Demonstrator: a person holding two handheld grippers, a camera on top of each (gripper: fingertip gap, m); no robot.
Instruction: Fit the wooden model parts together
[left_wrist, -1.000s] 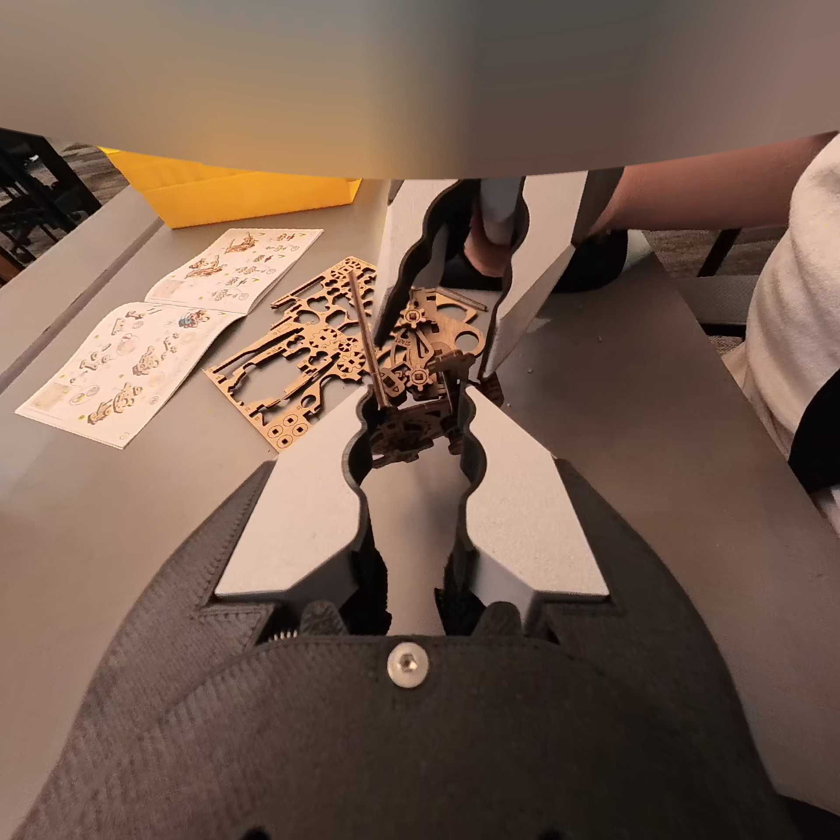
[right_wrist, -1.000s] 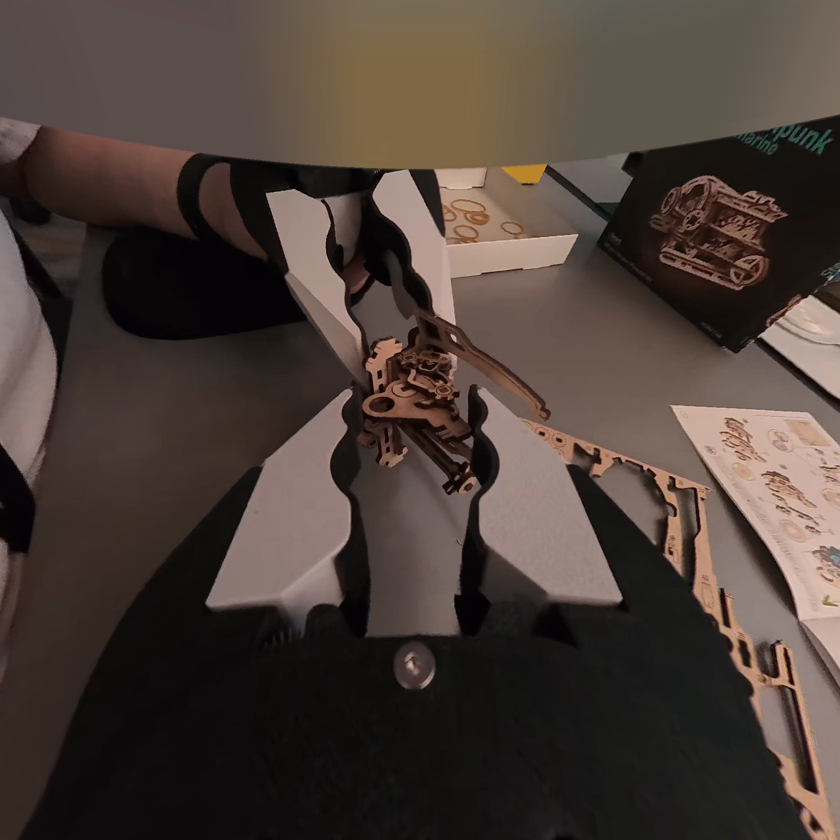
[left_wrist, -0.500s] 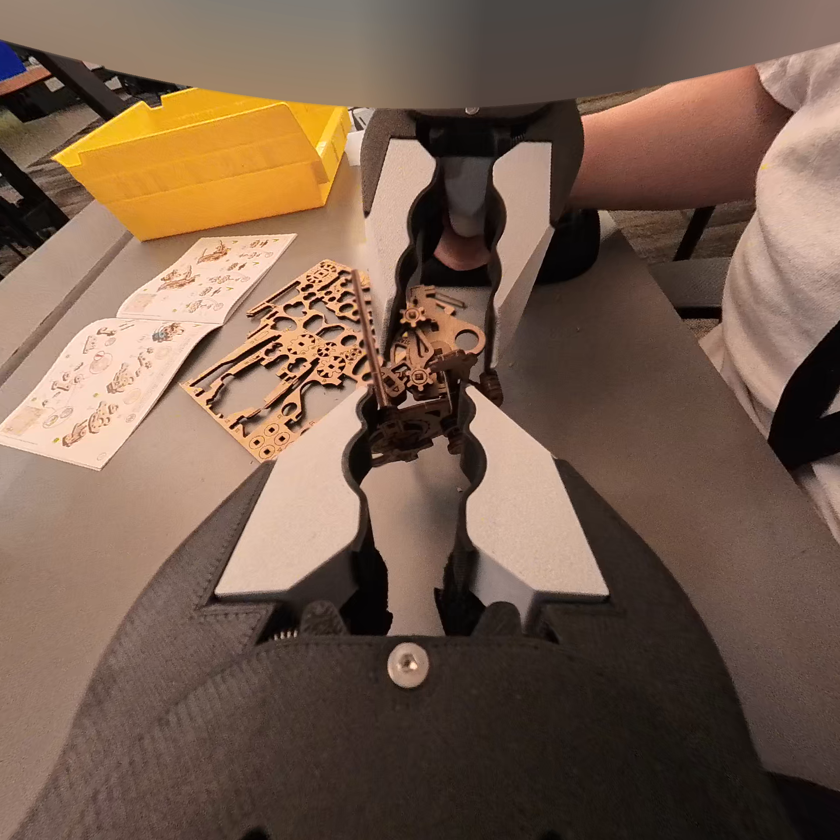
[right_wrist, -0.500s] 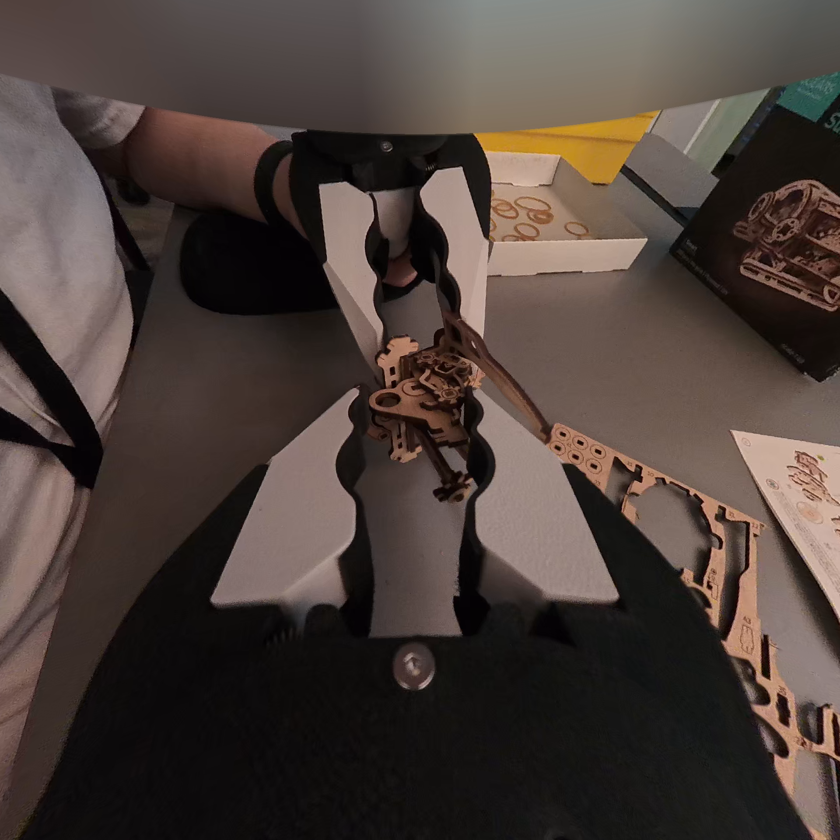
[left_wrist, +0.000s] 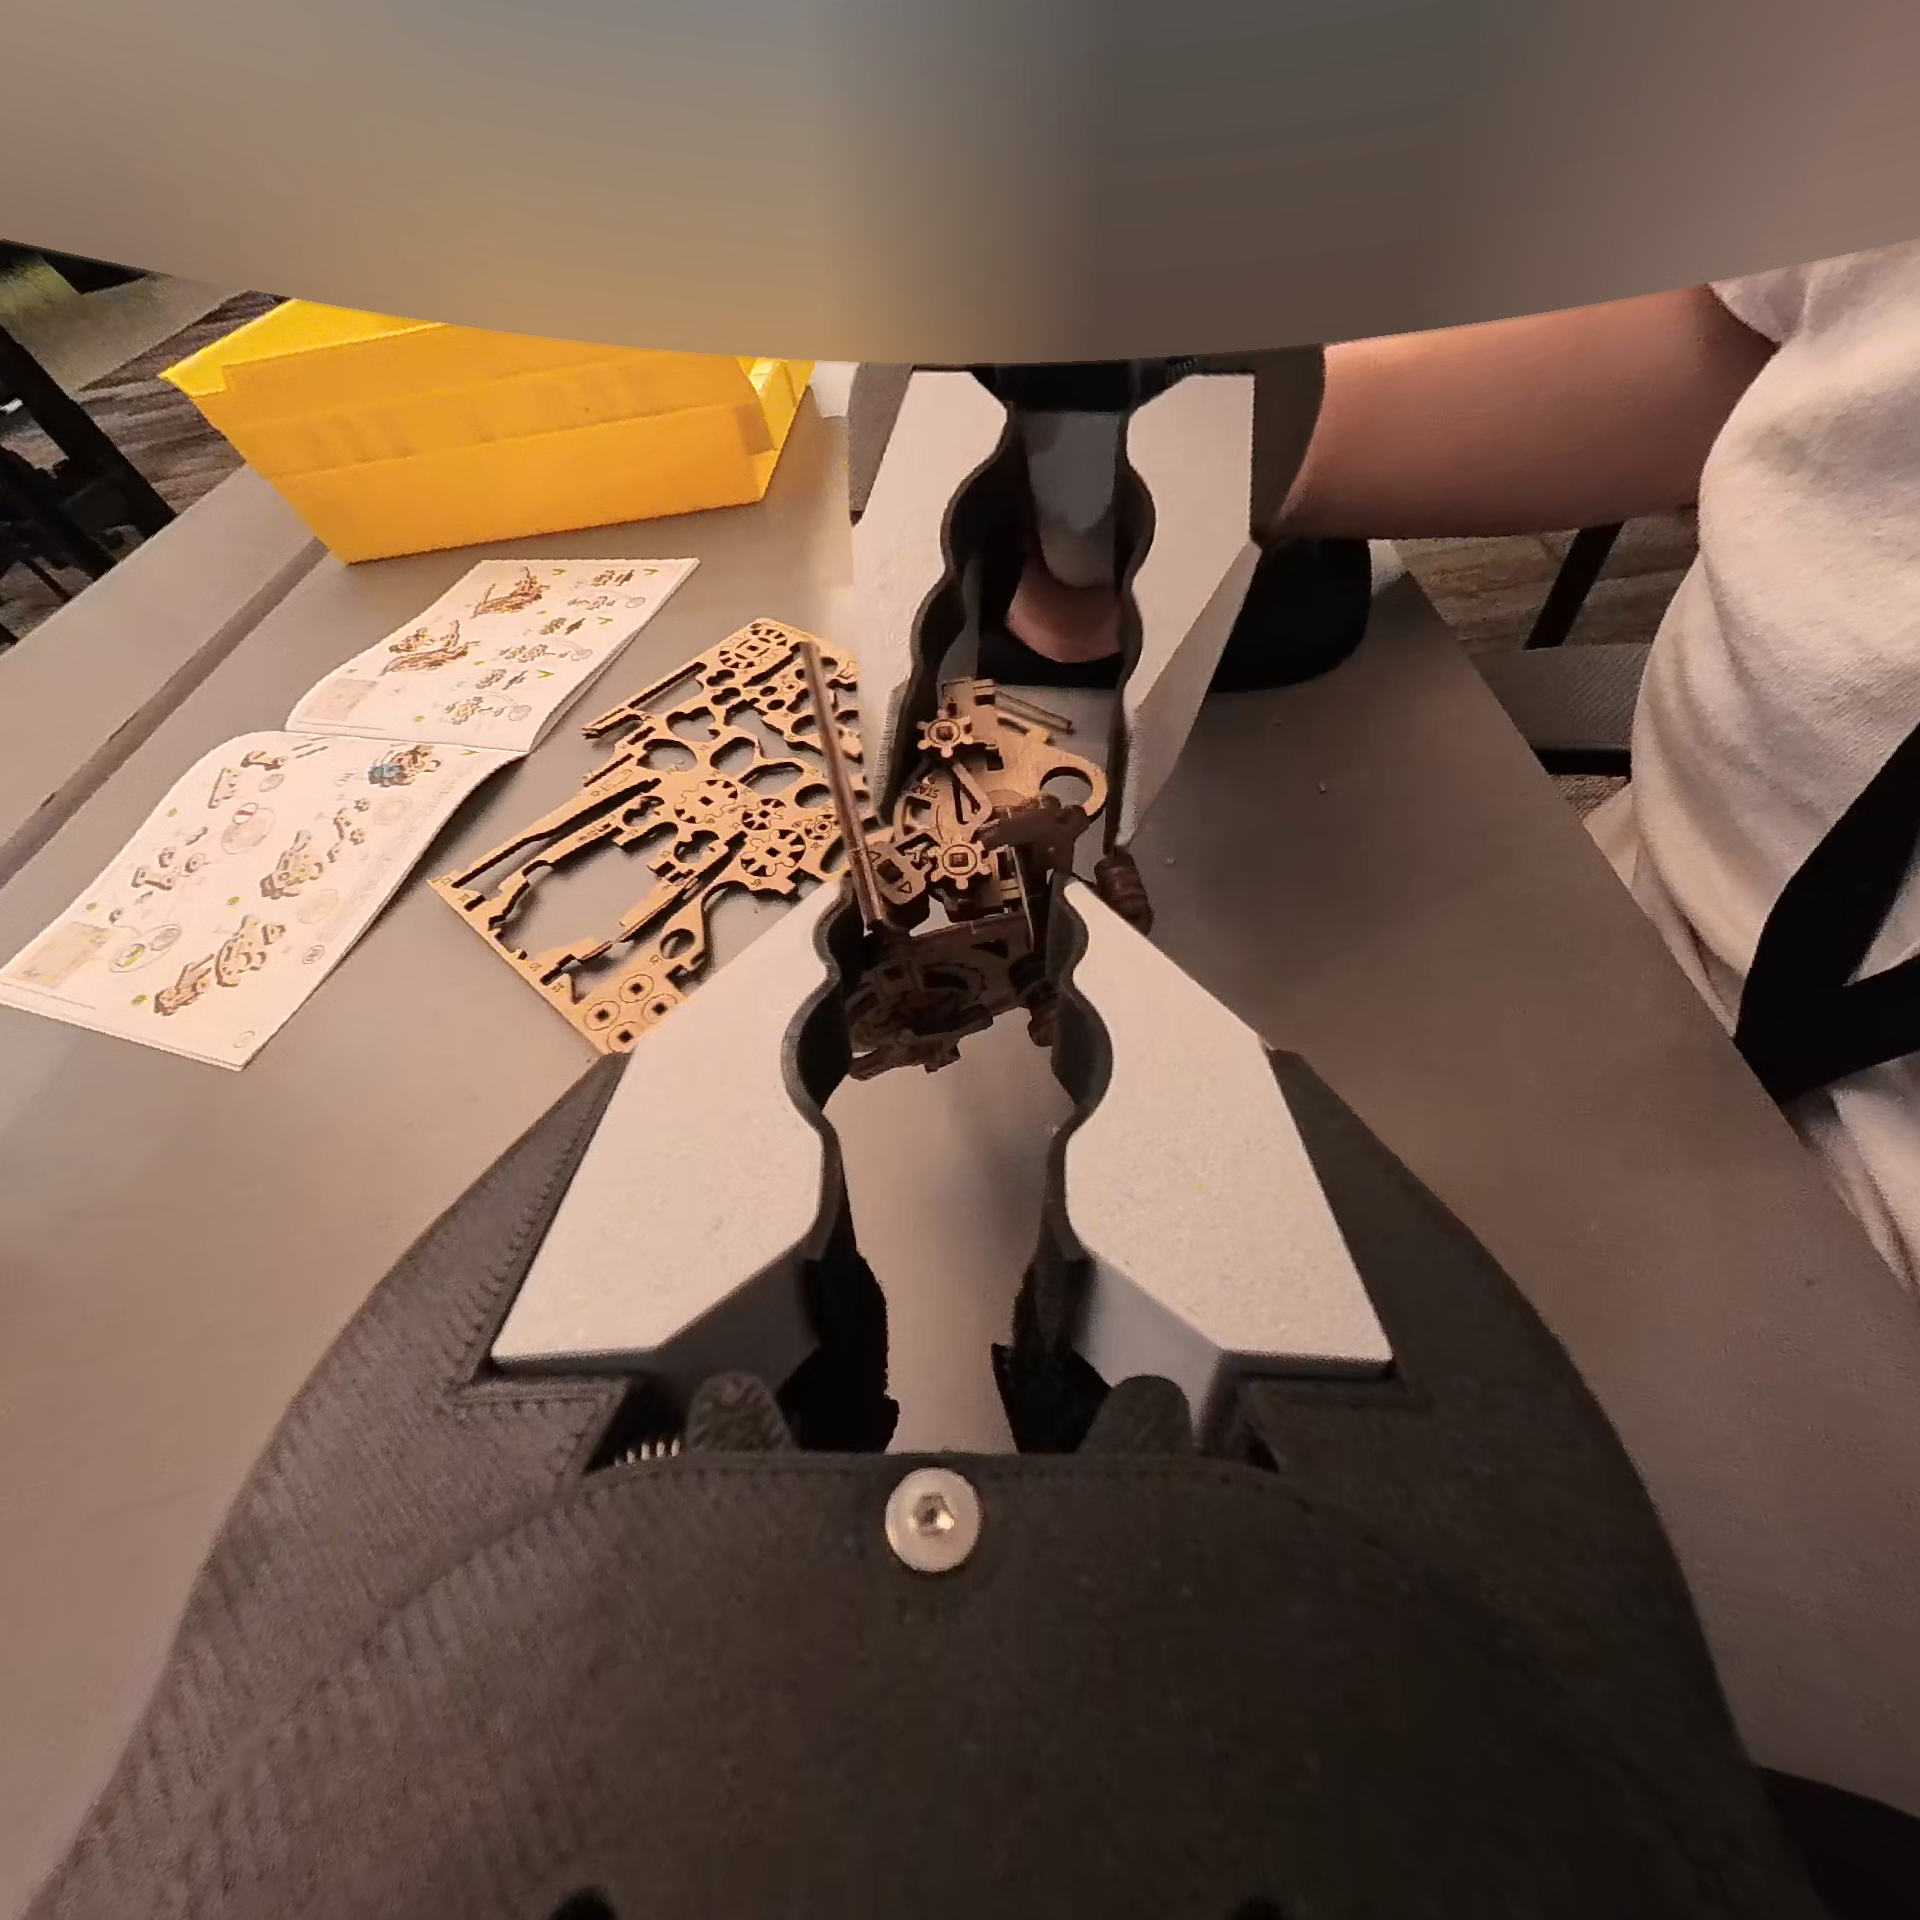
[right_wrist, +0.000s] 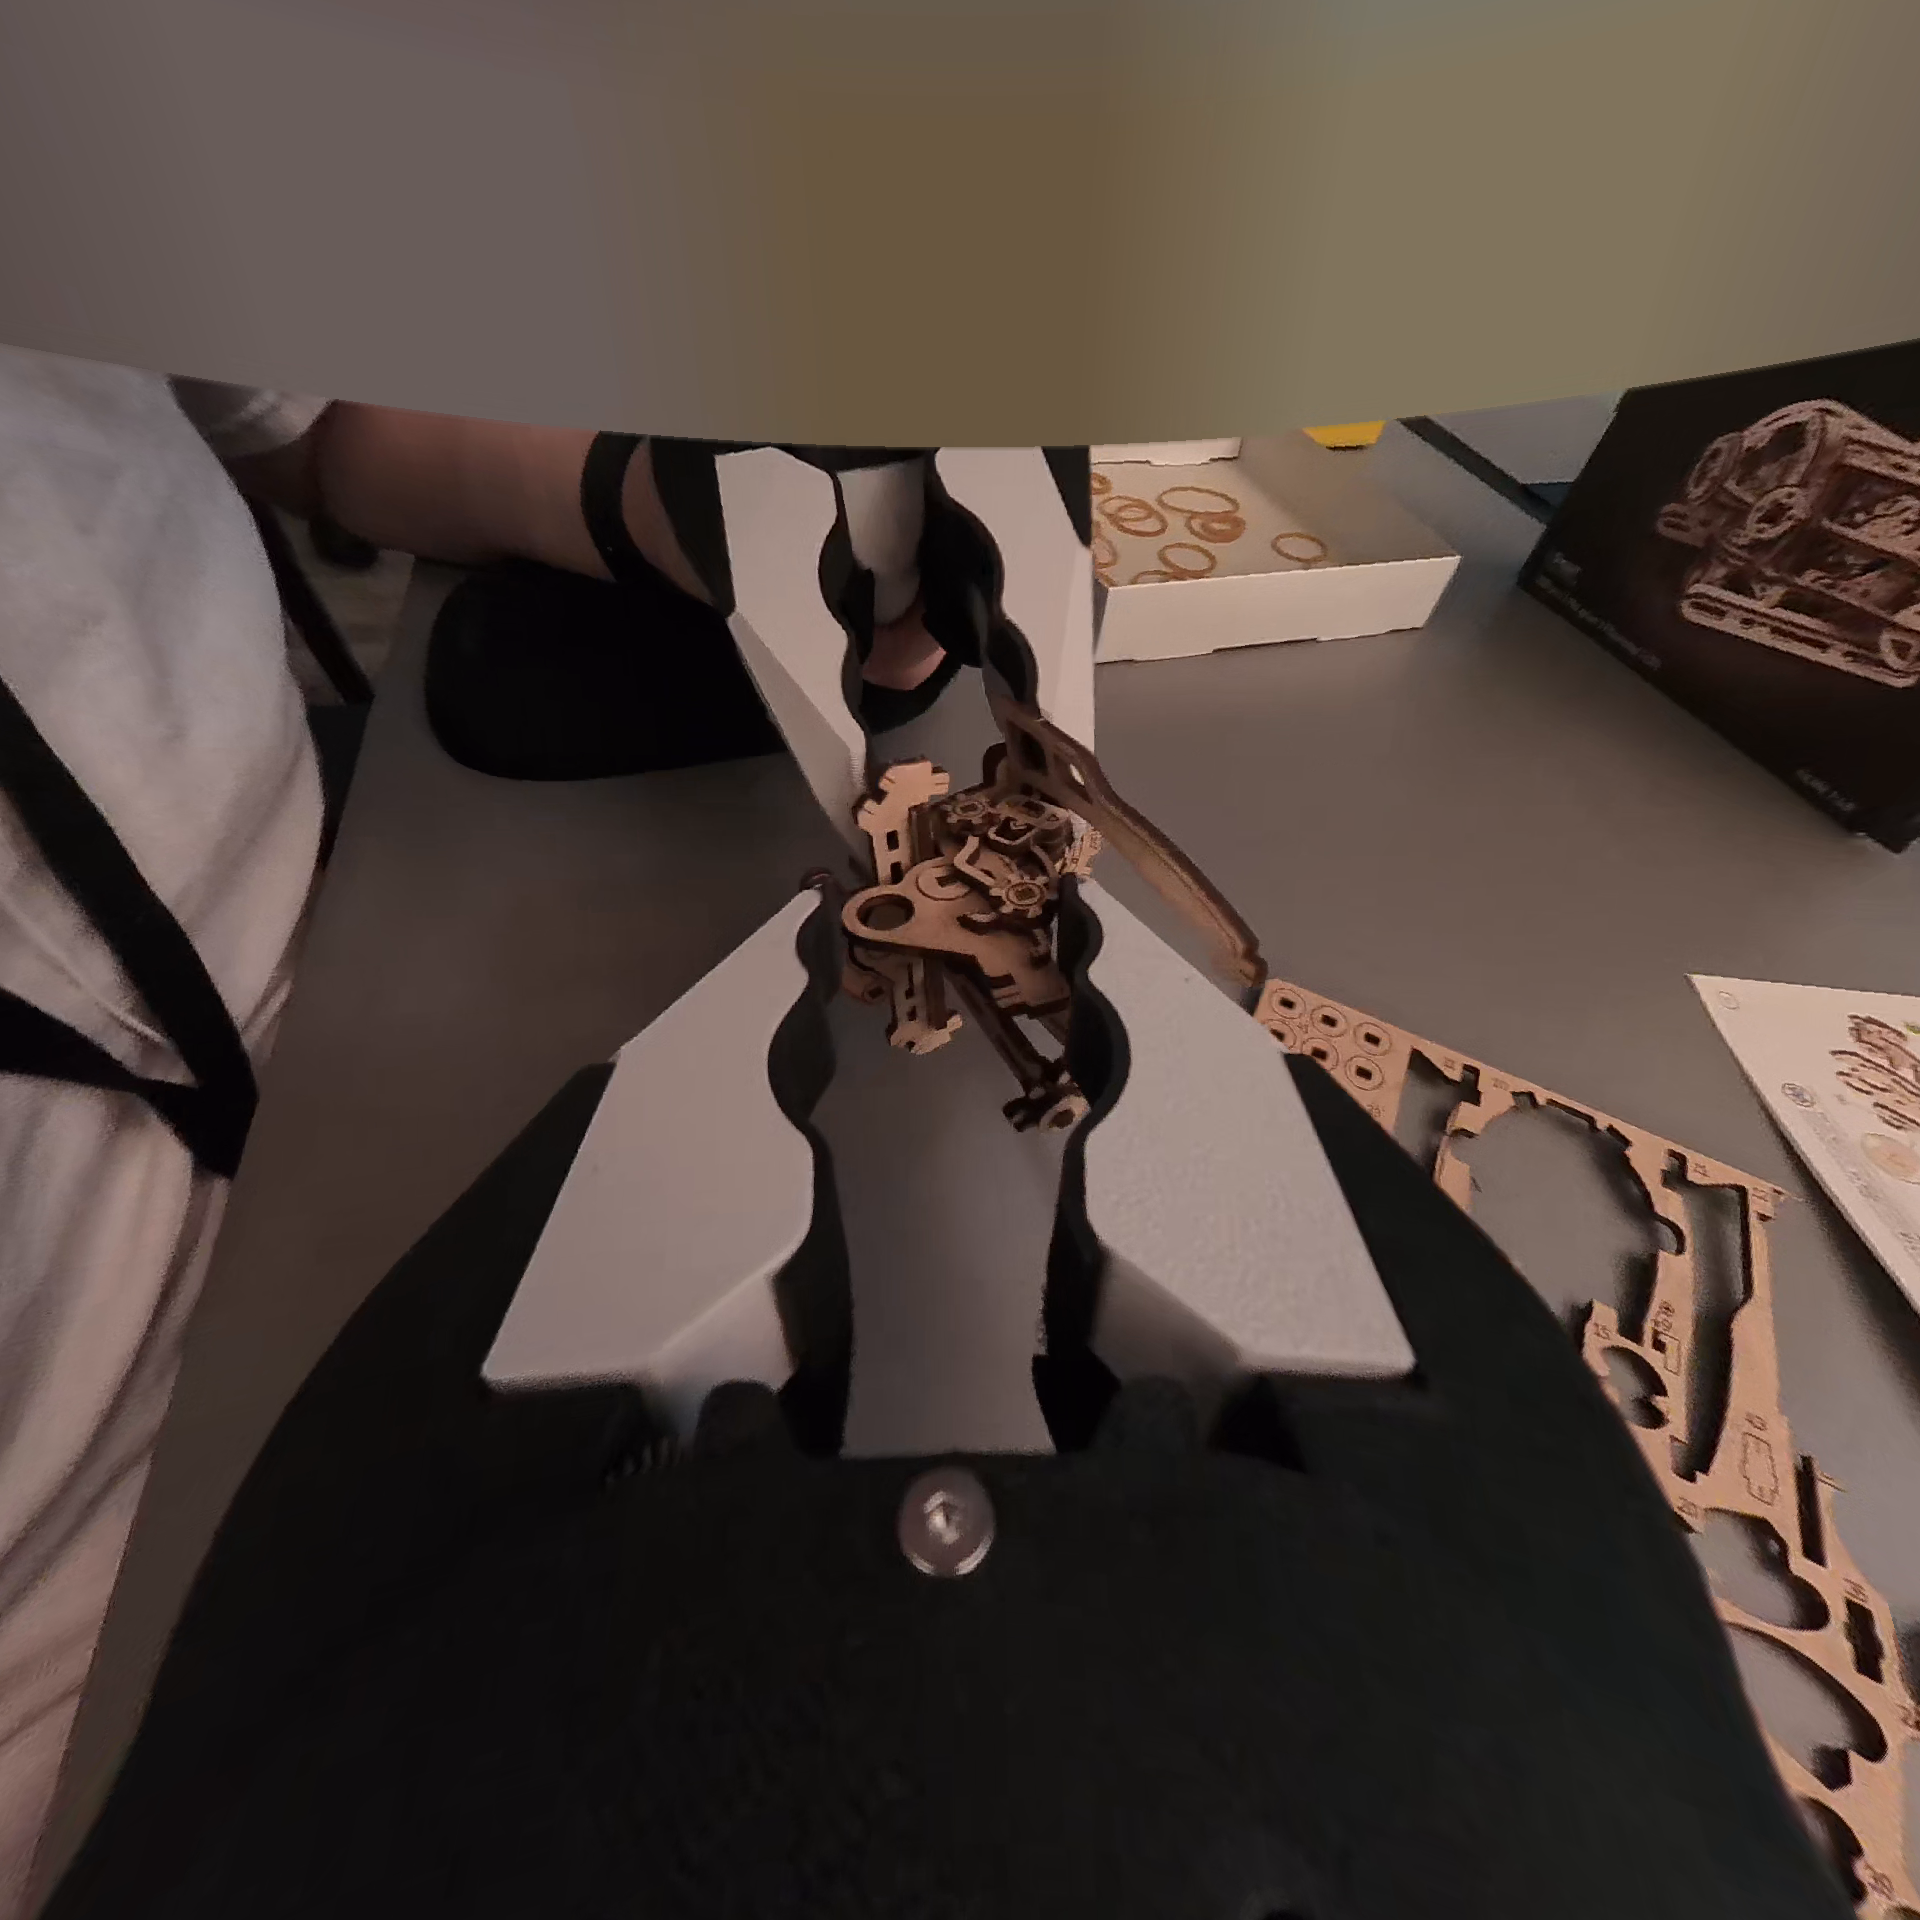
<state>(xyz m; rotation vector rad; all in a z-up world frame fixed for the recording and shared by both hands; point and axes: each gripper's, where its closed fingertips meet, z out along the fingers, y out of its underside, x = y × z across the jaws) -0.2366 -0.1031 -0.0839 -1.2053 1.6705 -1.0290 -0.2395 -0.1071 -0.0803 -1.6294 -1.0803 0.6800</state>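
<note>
A small brown wooden model with gears (left_wrist: 935, 977) hangs above the grey table (left_wrist: 1403, 935), held between both grippers tip to tip. My left gripper (left_wrist: 951, 909) is shut on its near end. A thin wooden arm (left_wrist: 831, 769) sticks up and to the left from it. My right gripper (left_wrist: 1003, 805) comes in from the far side, shut on the geared end. In the right wrist view my right gripper (right_wrist: 951, 904) clamps the model (right_wrist: 935, 935). The left gripper (right_wrist: 966, 779) faces it, and the long arm (right_wrist: 1143, 852) points right.
A cut-out wooden parts sheet (left_wrist: 665, 831) and an open instruction booklet (left_wrist: 312, 810) lie to the left, with a yellow bin (left_wrist: 499, 447) behind. A white box of rings (right_wrist: 1247, 582) and a dark product box (right_wrist: 1745, 623) stand further off. A person's arm and white shirt (left_wrist: 1766, 727) are close. Less than 4 cm separates the two grippers' tips.
The two grippers have straightened to face each other squarely, and both views have pulled back and tilted a little. The model stays clamped between them.
</note>
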